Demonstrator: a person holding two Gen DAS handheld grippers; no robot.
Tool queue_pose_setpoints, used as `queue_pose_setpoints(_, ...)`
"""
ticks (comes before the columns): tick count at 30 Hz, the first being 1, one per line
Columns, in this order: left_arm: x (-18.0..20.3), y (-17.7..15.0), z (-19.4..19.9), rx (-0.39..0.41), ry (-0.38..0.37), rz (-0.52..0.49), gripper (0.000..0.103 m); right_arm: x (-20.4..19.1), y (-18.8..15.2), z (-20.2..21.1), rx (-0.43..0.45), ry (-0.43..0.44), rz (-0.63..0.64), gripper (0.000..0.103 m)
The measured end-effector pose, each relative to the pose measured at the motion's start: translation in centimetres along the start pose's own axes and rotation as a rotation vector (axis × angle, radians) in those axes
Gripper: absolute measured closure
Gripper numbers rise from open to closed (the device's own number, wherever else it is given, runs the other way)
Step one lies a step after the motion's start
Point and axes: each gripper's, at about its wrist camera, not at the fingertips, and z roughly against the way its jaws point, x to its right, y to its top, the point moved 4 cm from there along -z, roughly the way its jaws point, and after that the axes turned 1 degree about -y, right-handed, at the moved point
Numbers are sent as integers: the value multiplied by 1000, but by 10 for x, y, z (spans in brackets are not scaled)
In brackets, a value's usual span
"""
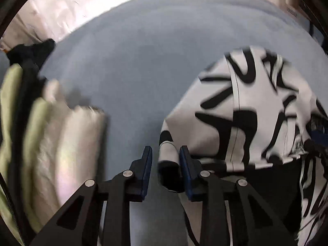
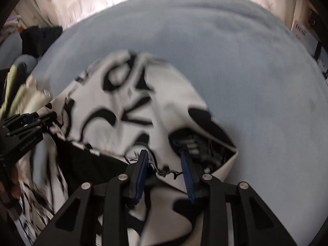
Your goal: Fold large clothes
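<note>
Black-and-white printed garment (image 1: 246, 110) hangs half-draped over the blue bed (image 1: 143, 51) — left gripper (image 1: 166, 164) and right gripper (image 2: 164, 164) each have cloth between their pads, though clamped or not, I can't tell. Lay it down flat, edges even.

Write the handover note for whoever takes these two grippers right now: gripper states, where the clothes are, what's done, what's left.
Left gripper: a corner of the black-and-white garment sits between its fingers; grip not confirmed.
Right gripper: fabric of the same garment between its fingers; grip not confirmed either.
Garment: bunched and partly draped over the blue bed cover, not spread flat.
Pile of other clothes, green, cream and dark, lies at the left of the bed.
Done: garment picked out and taken at two points.
Left: spread it flat, fold it, then the pile.
</note>
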Motion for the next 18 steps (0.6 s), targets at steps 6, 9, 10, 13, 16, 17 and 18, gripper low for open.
queue_pose_setpoints(6, 6, -6, 6, 22, -17, -62, 76, -2, 0, 31, 31, 38, 30, 70)
queue_pose_setpoints(9, -5, 2, 19, 47, -93, -29, 69, 2, 15, 58, 114, 75, 14, 65)
queue_pose_setpoints(10, -9, 6, 24, 62, -120, -12, 57, 5, 21, 65, 144, 62, 6, 54)
queue_pose_setpoints(13, -17, 15, 31, 107, -134, 34, 37, 14, 35, 65, 174, 17, -23, 29)
queue_pose_setpoints(16, -21, 24, 20, 93, -134, 46, 37, 29, 46, 39, 119, -9, -60, 29)
queue_pose_setpoints(17, -21, 26, 13, 82, -135, 48, 37, 35, 46, 31, 100, -3, -77, 29)
queue_pose_setpoints(18, -19, 25, 7, 71, -136, 49, 37, 39, 47, 22, 82, 16, -98, 29)
